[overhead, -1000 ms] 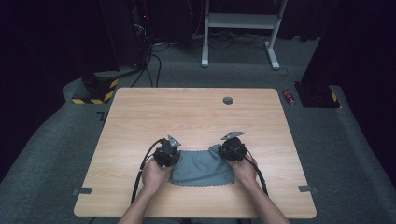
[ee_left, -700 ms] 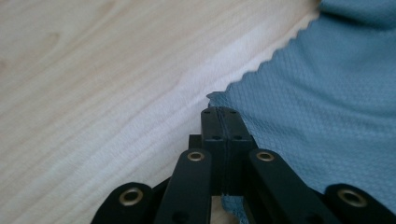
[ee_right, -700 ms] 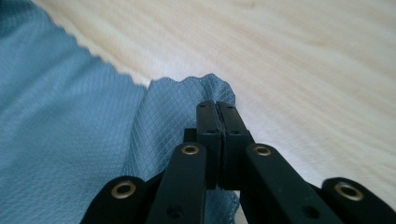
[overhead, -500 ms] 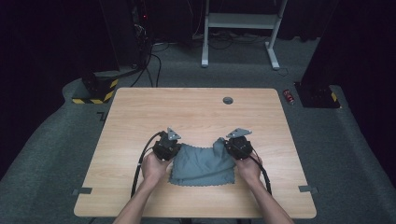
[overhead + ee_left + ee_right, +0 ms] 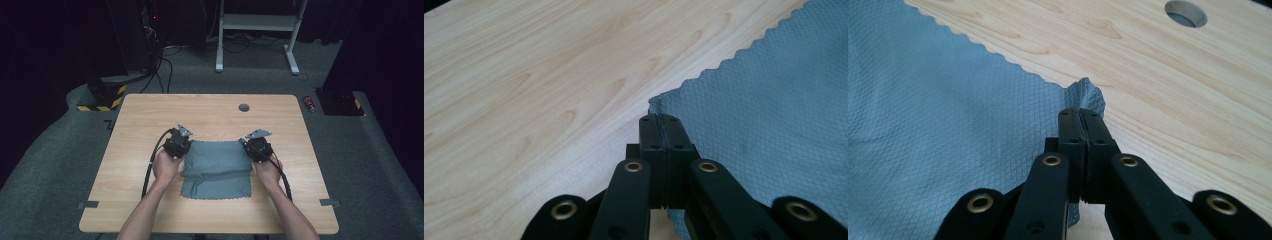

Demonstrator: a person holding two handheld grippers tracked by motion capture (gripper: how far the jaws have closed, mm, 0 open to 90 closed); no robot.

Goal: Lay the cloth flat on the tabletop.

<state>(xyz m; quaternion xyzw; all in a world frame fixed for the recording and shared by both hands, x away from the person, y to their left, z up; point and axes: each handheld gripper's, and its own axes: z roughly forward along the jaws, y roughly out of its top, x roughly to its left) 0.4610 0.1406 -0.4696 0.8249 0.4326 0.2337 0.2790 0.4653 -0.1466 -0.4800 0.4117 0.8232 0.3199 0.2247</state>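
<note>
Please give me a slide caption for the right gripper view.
Right gripper shut on a grey cloth corner above the wooden table.

Both forearms reach forward, left gripper [image 5: 178,143] and right gripper [image 5: 257,145] clamped tight.

Bare tabletop [image 5: 210,112] beyond cloth [image 5: 216,167]

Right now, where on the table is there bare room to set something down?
The far strip between the cloth and the hole is bare. So are the side margins outside the left gripper and right gripper. The near middle is crowded by cloth, hands and forearms.
</note>
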